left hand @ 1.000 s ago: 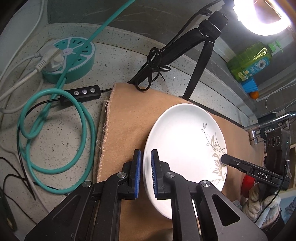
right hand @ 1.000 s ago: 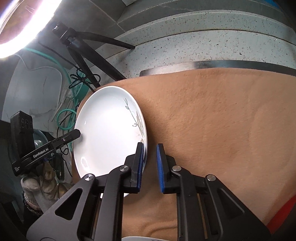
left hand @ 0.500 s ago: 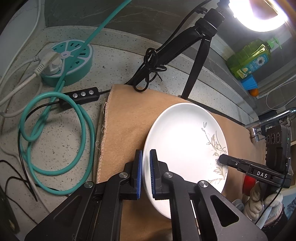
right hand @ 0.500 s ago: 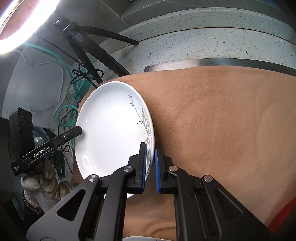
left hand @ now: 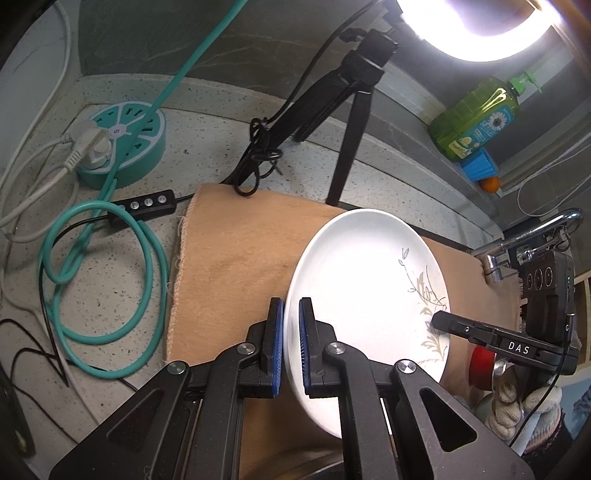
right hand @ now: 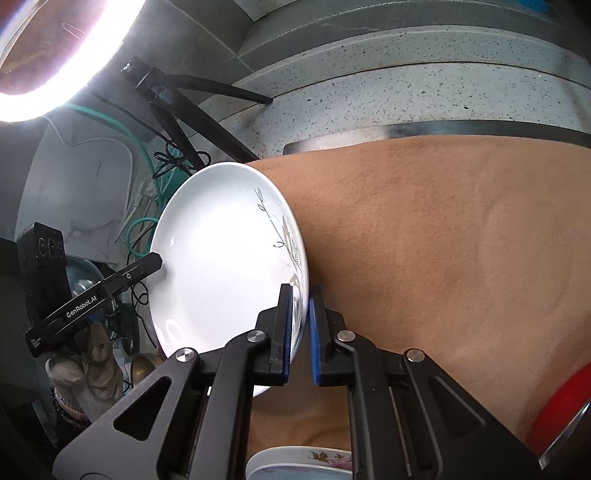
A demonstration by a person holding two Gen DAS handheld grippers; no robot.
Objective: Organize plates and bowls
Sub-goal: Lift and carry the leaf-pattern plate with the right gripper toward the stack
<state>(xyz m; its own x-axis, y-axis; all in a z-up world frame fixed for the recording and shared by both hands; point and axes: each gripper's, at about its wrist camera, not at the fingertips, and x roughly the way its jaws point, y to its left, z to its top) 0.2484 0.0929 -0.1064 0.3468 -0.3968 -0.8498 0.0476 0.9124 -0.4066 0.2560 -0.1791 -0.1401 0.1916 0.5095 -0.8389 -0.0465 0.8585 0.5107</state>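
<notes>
Speckled stone counter (left hand: 221,147), dark backsplash wall (left hand: 258,48), glaring ring light (left hand: 480,33), chrome faucet (left hand: 535,232)

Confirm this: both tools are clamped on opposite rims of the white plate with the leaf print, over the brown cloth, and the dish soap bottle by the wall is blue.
One thing is wrong: the bottle is green, as the left wrist view shows. The rest stands: the left tool and right tool each clamp a rim of the plate over the cloth.
</notes>
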